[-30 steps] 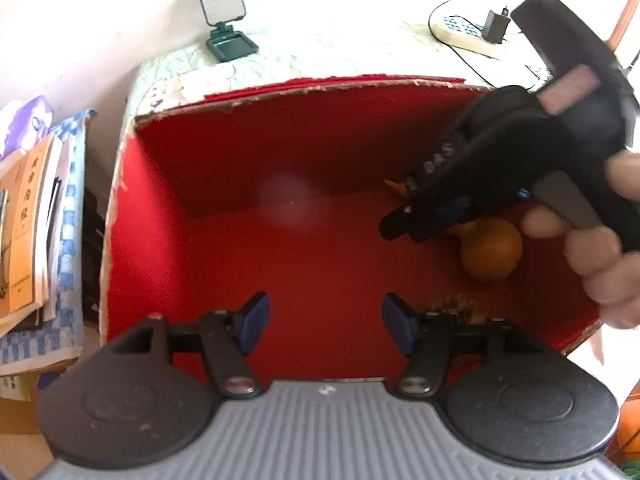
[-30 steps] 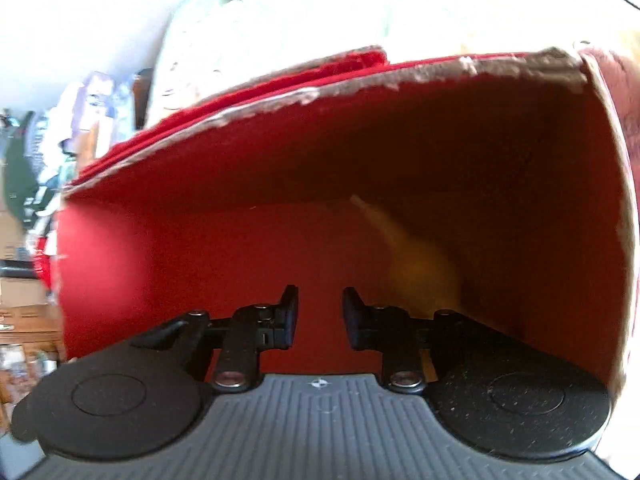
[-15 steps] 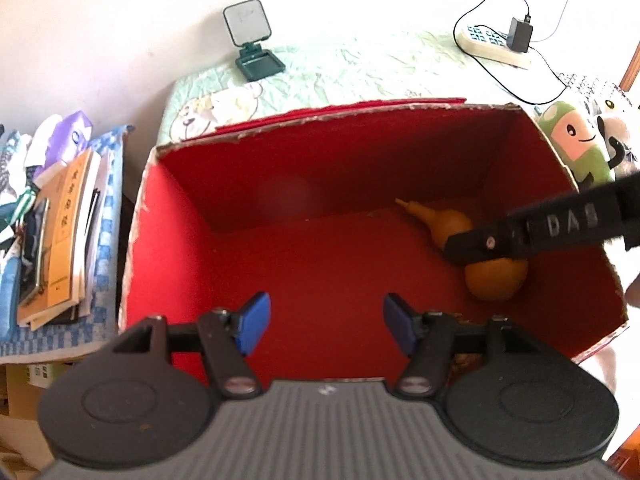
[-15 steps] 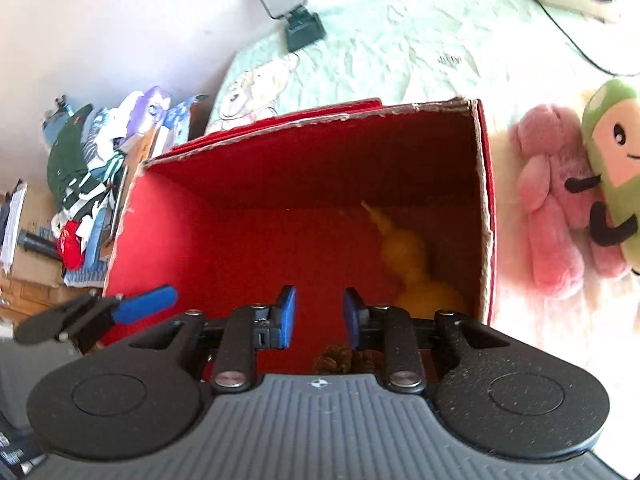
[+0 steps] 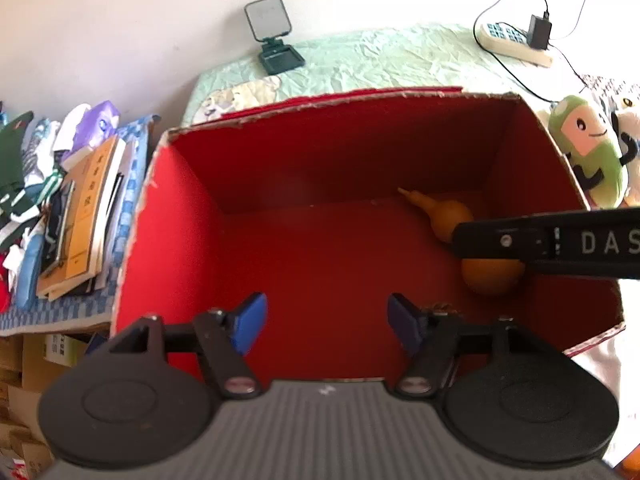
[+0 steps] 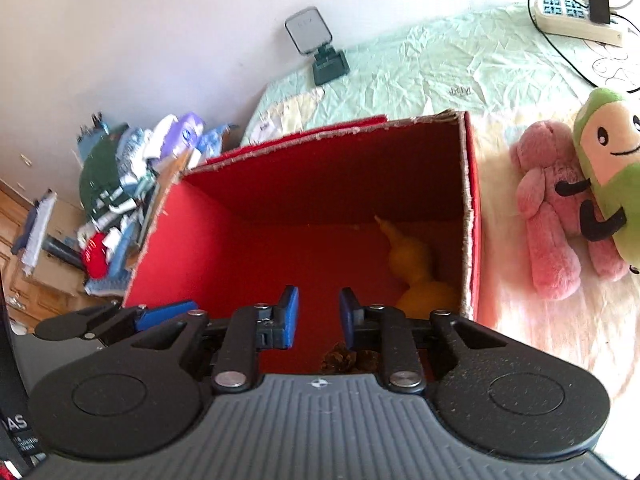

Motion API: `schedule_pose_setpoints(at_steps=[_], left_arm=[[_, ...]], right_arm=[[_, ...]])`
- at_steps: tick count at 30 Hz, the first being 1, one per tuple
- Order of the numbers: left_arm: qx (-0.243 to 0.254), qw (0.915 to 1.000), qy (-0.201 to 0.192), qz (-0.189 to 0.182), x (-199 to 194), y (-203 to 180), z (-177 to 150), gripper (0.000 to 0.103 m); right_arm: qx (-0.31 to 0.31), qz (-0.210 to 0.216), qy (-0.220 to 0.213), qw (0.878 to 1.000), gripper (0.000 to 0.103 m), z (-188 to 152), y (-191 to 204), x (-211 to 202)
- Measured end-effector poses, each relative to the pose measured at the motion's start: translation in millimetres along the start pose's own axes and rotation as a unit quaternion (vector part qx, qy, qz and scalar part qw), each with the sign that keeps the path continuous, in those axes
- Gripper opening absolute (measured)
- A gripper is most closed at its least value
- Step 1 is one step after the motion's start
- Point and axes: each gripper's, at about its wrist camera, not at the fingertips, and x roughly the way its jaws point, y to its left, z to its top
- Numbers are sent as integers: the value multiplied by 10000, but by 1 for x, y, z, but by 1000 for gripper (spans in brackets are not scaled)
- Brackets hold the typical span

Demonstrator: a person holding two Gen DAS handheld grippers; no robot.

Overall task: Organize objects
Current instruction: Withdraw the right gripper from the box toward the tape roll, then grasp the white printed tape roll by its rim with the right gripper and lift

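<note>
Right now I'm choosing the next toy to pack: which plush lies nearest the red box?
The pink plush. It lies right beside the red box on its right wall side, while the green plush sits on the pink one's far side.

The box [image 5: 172,240] is red inside, with a raw pale-brown cardboard rim. The gourd [image 6: 412,264] in it is orange-yellow, the pinecone [image 6: 340,360] brown. The bed sheet [image 6: 440,68] is pale mint green. One plush toy [image 6: 548,216] is pink, the other [image 6: 612,168] green with a cream face and black arms. The gripper [image 5: 324,320] is black with blue pads [image 5: 250,322]. The power strip [image 5: 512,40] is cream
</note>
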Motion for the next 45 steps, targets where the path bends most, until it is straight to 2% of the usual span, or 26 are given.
schedule_pose_setpoints(at_steps=[7,18,22,24,25,30,33,35,38,43,45], left_arm=[[-229,9993,-63,292,-12,0,-5,72],[-763,9961,-347,263,-55,21,-29,72],[-910,9952,-354,66,-73,31,-51,72],[-958,9947,-365,3,-81,35,-63,71],[-975,9945,-388,-24,-86,37,-70,70],[-884,9941,-391,-487,-106,34,-98,72],[-833,9928,-234,-833,-107,26,-119,72],[-1021,9875,-10,-1202,-103,25,-135,71],[-1455,9773,285,-1513,-94,27,-154,71],[-1898,9651,443,-1751,-78,24,-168,70],[-1966,9635,464,-1755,-71,22,-169,70]], right_arm=[[-5,367,-207,9991,18,-6,-8,-9],[-252,968,-388,9942,18,-10,-18,-14],[-99,1298,-340,9909,18,-7,-26,-14],[-43,1339,-392,9902,26,-9,-28,-21],[-67,1404,-456,9890,26,-11,-29,-26],[-411,2200,-566,9730,27,-30,-29,-60],[-715,2556,-355,9635,28,-45,-26,-69],[-834,2732,-7,9583,28,-56,-22,-65],[-1003,2801,315,9542,28,-67,-10,-50],[-1235,2887,727,9466,31,-70,24,-8],[-1313,2919,887,9432,32,-69,37,12]])
